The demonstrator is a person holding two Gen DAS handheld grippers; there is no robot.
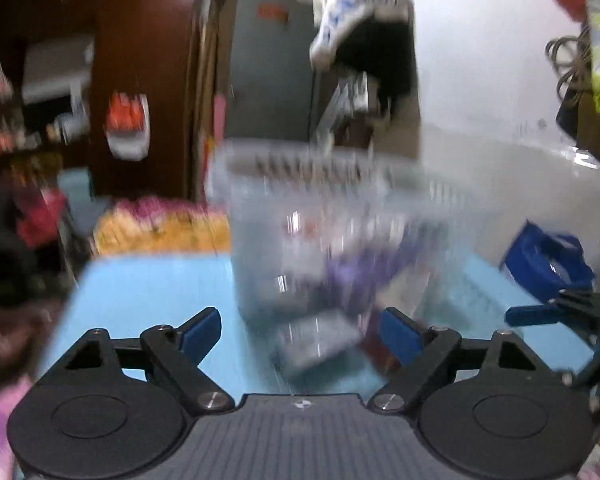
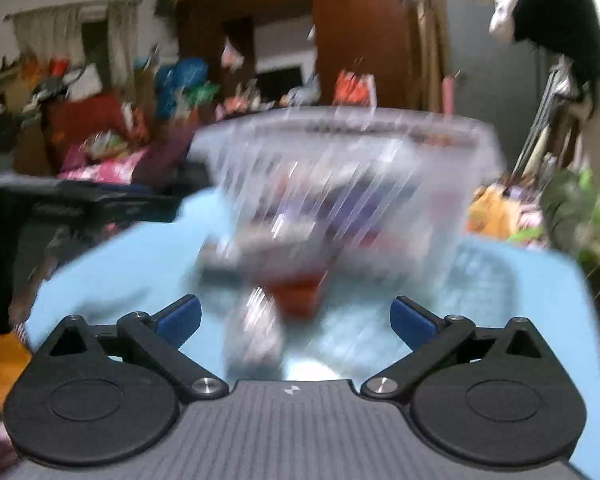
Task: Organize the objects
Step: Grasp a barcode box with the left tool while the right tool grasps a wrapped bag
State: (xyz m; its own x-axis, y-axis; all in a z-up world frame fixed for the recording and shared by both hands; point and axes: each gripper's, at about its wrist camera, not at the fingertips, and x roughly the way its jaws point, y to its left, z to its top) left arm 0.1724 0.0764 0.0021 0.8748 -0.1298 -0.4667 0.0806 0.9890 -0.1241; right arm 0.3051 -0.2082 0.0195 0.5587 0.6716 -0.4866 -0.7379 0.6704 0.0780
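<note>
Both views were heavily motion-blurred. A clear plastic bin (image 1: 332, 216) stood on the light-blue counter (image 1: 148, 292), straight ahead of both grippers. Inside it sat a jumble of small items, too smeared to identify; purple, red and grey patches showed through the wall. In the right wrist view the same bin (image 2: 340, 184) filled the centre, with a reddish item (image 2: 296, 292) low at its near side, and the counter (image 2: 132, 264) spread around it.

The left gripper (image 1: 300, 334) had its blue-padded fingers (image 1: 202, 330) spread apart, nothing between them, close to the bin's near wall. The right gripper (image 2: 296, 320) likewise had its fingers (image 2: 178, 320) wide apart and held nothing. It also appeared at the right edge of the left wrist view, beside a blue object (image 1: 548, 264) on the counter. Cluttered room behind, dark wooden wardrobe (image 1: 140, 60).
</note>
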